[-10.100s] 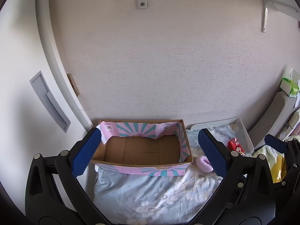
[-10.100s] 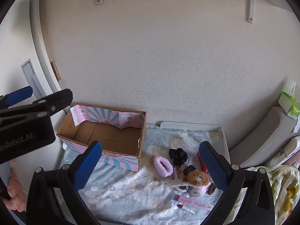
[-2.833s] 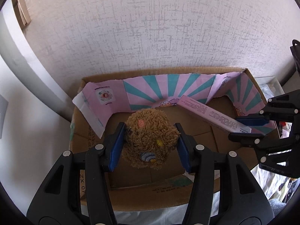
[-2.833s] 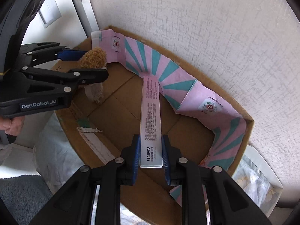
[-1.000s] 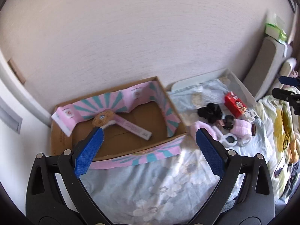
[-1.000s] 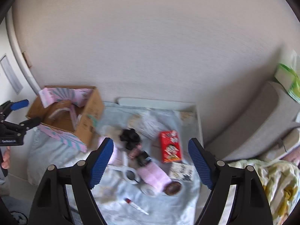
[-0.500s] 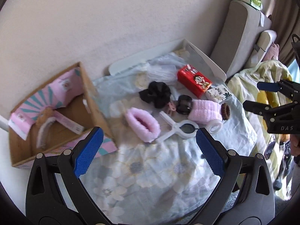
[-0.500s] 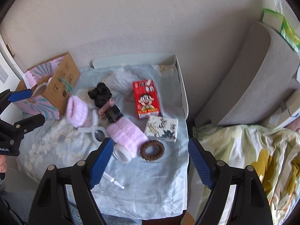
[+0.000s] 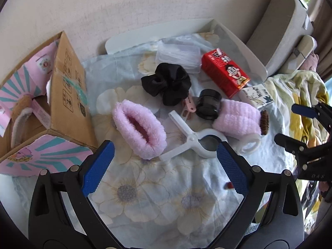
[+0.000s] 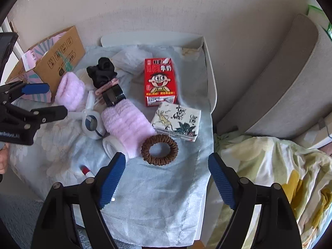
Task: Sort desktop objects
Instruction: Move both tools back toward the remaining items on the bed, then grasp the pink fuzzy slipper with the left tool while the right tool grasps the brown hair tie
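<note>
Both tools, left (image 9: pixel 165 167) and right (image 10: pixel 167 173), were held wide and empty, ready for pickups. The scrunchie (image 10: pixel 159 150) lay by the counter's (image 10: pixel 157 197) right edge, the box (image 9: pixel 68 95) at its left.

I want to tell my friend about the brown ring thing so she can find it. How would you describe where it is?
Start at the big cardboard box by the wall, then cross the flowery blue cloth to its far side. There, just below the white tissue pack with ink drawings and beside the rolled pink towel, lies the brown hair tie. It is the only brown braided ring; the other scrunchie is black and ruffled.
</note>
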